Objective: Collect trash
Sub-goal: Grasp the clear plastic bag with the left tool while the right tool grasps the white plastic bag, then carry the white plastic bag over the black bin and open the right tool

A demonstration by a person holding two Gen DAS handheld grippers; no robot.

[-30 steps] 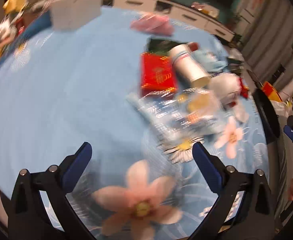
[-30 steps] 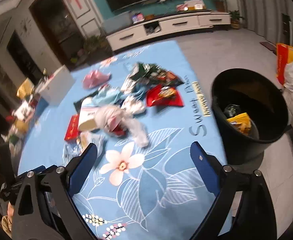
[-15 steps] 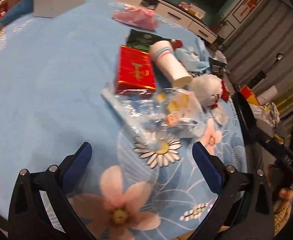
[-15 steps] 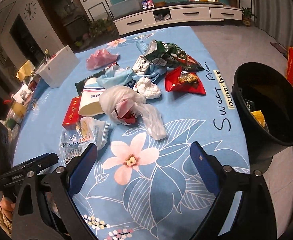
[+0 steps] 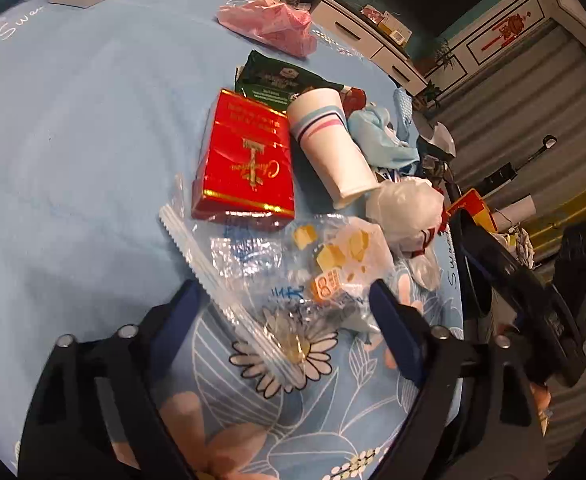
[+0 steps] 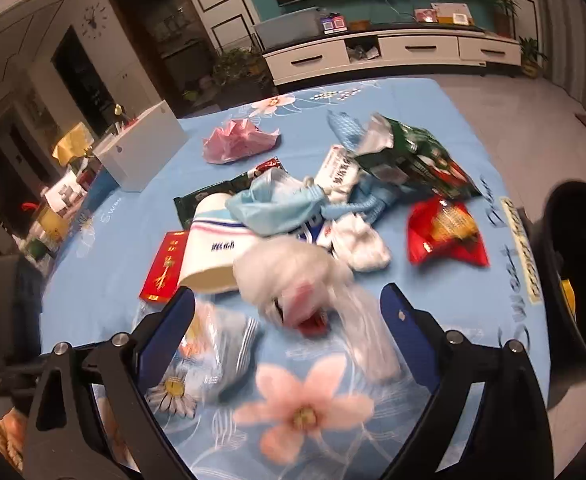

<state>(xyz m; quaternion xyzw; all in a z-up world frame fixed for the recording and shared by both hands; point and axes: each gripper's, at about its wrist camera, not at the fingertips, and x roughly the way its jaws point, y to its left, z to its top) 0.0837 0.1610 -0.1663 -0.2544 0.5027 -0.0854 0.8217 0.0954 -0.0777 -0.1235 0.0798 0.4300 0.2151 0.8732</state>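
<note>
Plainly the step in hand is the reach for a first piece of rubbish: the clear plastic bag (image 5: pixel 293 280), crumpled and holding yellow scraps, lies on the near part of the blue flowered tablecloth (image 5: pixel 73 140), and the left gripper (image 5: pixel 285 304) is set over it. Its jaws have just been closing and now stand partly apart, one on each side of the bag's near end, but the pads do not yet press on the plastic. The next move, as I judge it, calls for a little more descent and a full squeeze, gathering enough film that the slippery bag does not slide out, then a carry to the black bin (image 6: pixel 573 272) standing beyond the table's right edge.

Just beyond the bag lies a red box (image 5: pixel 247 164), and right of that a tipped paper cup (image 5: pixel 329 144) with its mouth toward a crumpled white plastic bag (image 6: pixel 293 276). The right gripper (image 6: pixel 289 312) has its jaws wide apart and empty, with that white bag between and just beyond the tips; the view is blurred there, so I cannot tell whether anything touches. Farther off sit a blue mask (image 6: pixel 281 204), a green snack packet (image 6: pixel 413 160), a red packet (image 6: pixel 445 232), pink crumpled paper (image 6: pixel 237 140) and a white box (image 6: pixel 141 152) at the far left.
</note>
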